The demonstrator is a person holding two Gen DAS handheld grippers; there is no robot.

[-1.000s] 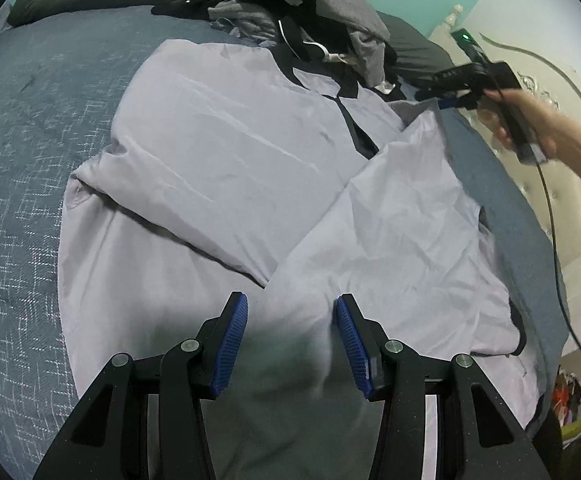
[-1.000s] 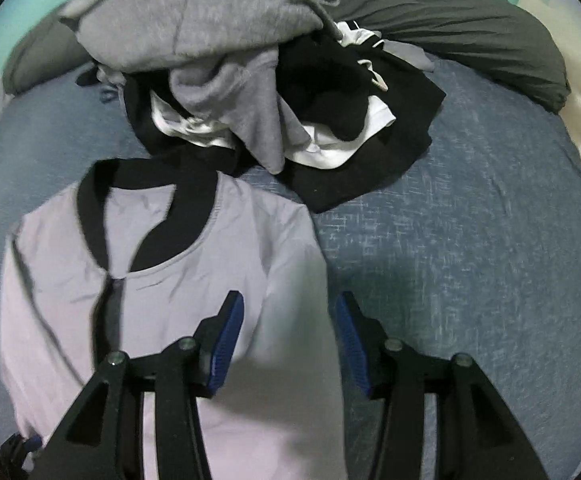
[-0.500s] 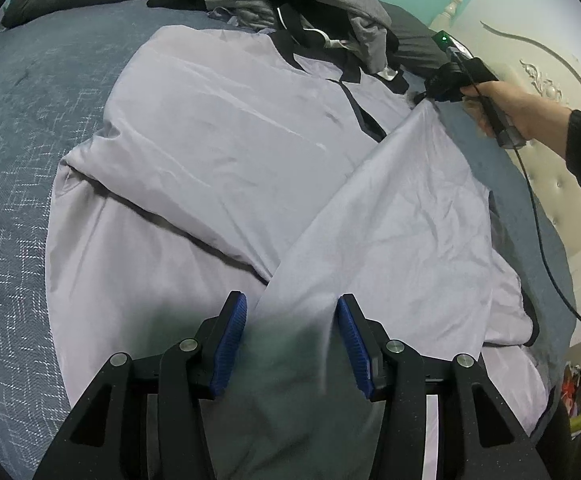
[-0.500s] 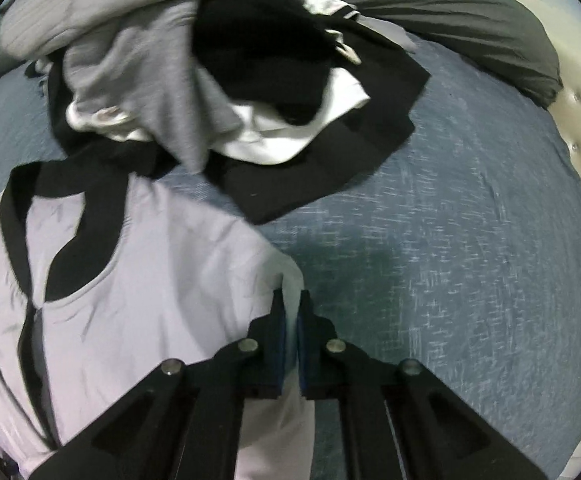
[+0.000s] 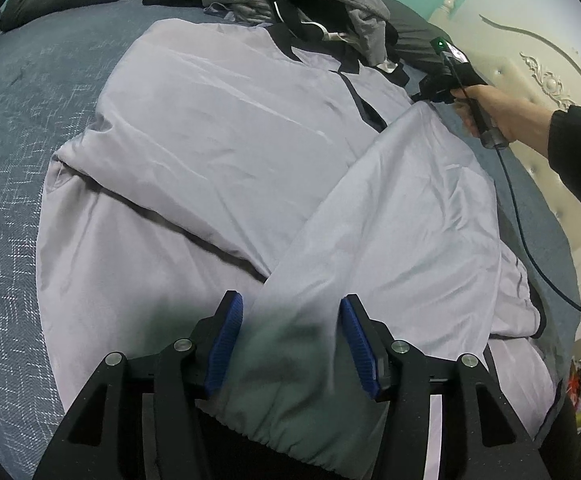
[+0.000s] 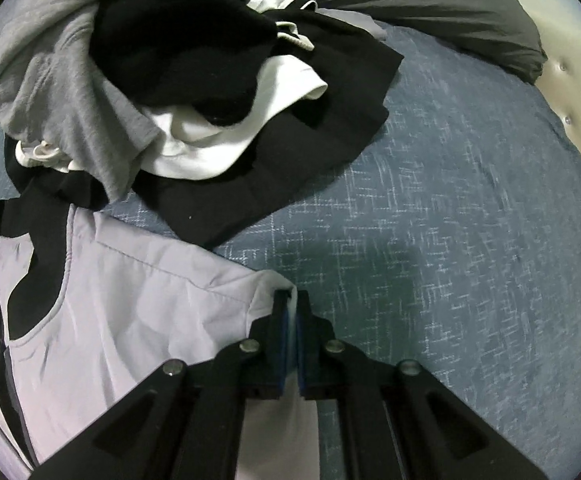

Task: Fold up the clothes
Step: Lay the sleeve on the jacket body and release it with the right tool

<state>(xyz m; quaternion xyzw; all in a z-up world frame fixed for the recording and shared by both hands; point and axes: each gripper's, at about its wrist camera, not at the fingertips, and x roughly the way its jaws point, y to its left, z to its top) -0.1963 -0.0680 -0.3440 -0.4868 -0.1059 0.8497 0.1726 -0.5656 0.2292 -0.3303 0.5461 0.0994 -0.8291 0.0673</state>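
A pale lilac jacket [image 5: 218,152] with black collar and zip trim lies spread on the blue bedspread [image 5: 6,168]. One sleeve [image 5: 390,208] is folded diagonally across its front, and the cuff end lies loosely between the blue pads of my left gripper [image 5: 290,340], which stands open around it. My right gripper [image 6: 291,308] is shut on the jacket's [image 6: 130,312] shoulder corner, with a thin fold of fabric pinched between the pads. In the left wrist view a hand [image 5: 498,116] holds that right gripper [image 5: 422,96] at the jacket's far right shoulder.
A heap of grey, black and white clothes [image 6: 170,80] sits just beyond the collar. A dark pillow [image 6: 430,12] lies behind it. The cream padded headboard [image 6: 570,120] borders the bed on the right. A black cable [image 5: 530,248] trails from the right gripper across the bed edge.
My right gripper has shut on the jacket's shoulder corner and sunk closer to the bed. My left gripper has stayed put around the sleeve.
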